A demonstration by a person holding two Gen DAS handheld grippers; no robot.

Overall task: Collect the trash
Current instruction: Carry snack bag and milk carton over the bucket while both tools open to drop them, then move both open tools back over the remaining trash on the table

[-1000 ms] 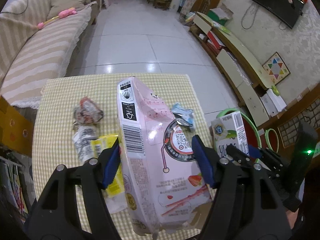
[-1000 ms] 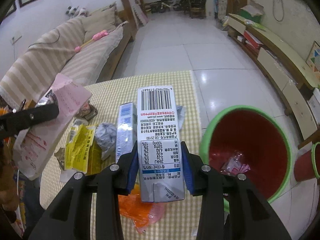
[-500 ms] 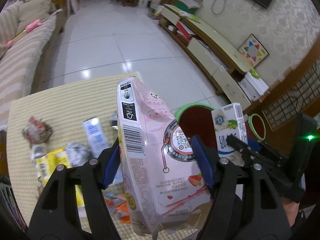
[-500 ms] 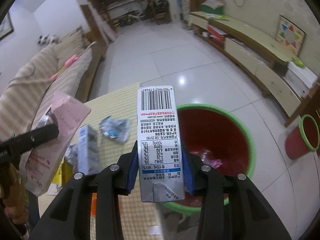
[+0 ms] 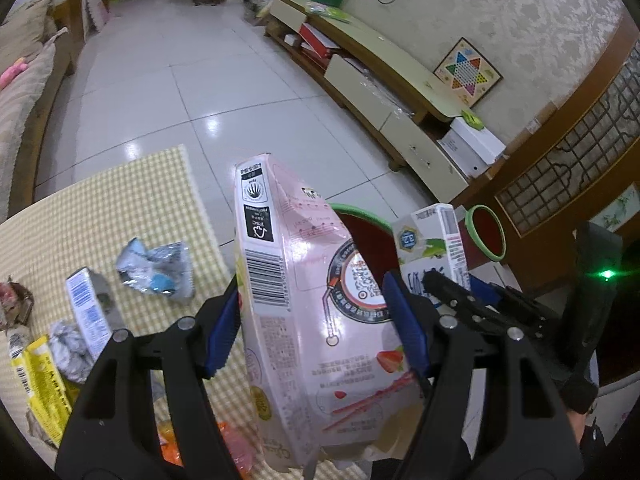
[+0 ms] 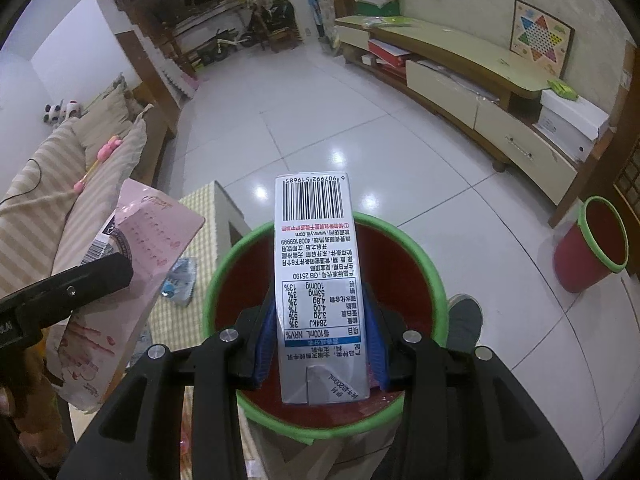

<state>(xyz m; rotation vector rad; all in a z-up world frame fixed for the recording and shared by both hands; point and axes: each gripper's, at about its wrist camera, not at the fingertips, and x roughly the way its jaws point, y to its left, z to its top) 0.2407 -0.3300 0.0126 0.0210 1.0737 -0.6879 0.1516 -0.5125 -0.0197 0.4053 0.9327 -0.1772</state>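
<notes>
Here both grippers carry trash toward the bin. The right gripper (image 6: 322,344) is clamped on a milk carton (image 6: 318,280), held directly above the open mouth of the red bin (image 6: 224,276) with the green rim; release appears to be the next step. The left gripper (image 5: 316,320) grips a pink snack bag (image 5: 316,300), its jaws partly open around the bag's width, beside the table edge and close to the bin. Neither piece has been dropped yet. On the checked table (image 5: 100,204) several pieces remain: a crumpled blue wrapper (image 5: 156,270), a small blue box (image 5: 90,312), a yellow packet (image 5: 40,384) and an orange wrapper (image 5: 176,446). A second, smaller bin (image 6: 592,252) stands well apart on the floor. Judged from this, the task is partway done.
</notes>
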